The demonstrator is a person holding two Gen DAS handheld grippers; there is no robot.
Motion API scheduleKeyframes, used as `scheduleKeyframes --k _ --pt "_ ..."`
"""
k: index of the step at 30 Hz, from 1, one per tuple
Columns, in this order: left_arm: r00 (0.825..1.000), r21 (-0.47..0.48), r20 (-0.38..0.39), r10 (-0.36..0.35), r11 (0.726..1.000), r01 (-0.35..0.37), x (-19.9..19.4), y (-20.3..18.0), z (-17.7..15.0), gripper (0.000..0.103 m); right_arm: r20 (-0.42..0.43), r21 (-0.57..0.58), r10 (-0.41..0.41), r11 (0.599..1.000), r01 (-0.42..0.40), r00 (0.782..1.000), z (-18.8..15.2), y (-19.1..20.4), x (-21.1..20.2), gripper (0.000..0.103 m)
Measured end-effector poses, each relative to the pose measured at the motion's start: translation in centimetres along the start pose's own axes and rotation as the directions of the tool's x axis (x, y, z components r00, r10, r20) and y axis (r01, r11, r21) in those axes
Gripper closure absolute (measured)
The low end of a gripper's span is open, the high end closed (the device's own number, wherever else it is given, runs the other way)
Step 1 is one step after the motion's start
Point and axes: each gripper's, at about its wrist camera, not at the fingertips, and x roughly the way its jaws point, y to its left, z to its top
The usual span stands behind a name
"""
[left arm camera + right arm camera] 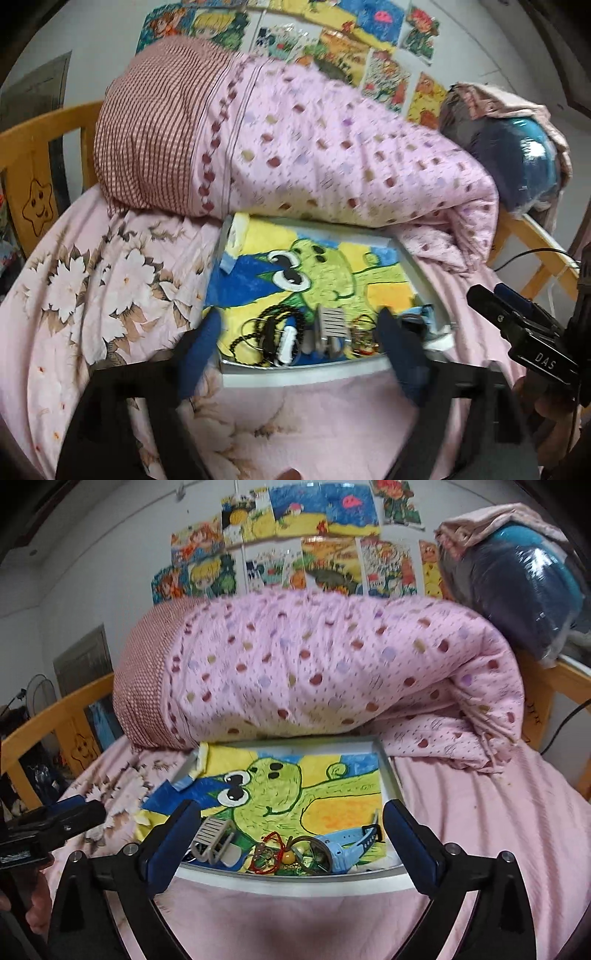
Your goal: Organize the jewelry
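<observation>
Barely begun by the look of it: tangled black bead necklace [258, 332], pale-blue plastic watch [347, 849] and red cord bracelet [273, 853] heaped unsorted in white-framed frog-picture tray [295, 880], left gripper [299, 354] and right gripper [291, 845] both wide open, empty.

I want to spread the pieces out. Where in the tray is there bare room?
The far half of the tray, over the frog's face up to the quilt, is bare. The near edge is crowded: hair clip, red cord, blue watch.
</observation>
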Motion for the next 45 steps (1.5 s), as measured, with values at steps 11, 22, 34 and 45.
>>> scheduleKeyframes --k 11,22,34,45 --pt "0.993 0.051 0.112 -0.022 0.999 0.017 -7.8 -2.9 -1.6 0.010 0.096 0.026 0.006 1.000 -0.008 0.995 -0.4 0.4 -8.4 0.000" --pt "0.985 0.067 0.168 0.024 0.997 -0.036 -14.0 -3.4 -4.4 0.007 0.122 -0.009 0.003 1.000 -0.002 0.992 -3.2 2.2 -14.8 0.000" --pt "0.984 0.052 0.152 0.094 0.993 -0.103 -17.0 -2.8 -9.8 0.007 0.108 -0.024 -0.018 0.999 0.020 0.994 -7.4 3.9 -18.3 0.000" --pt "0.982 0.051 0.128 0.137 0.988 -0.145 -16.8 -2.6 -12.4 0.007 0.045 0.000 -0.052 0.999 0.052 0.998 -10.1 3.4 -16.5 0.000"
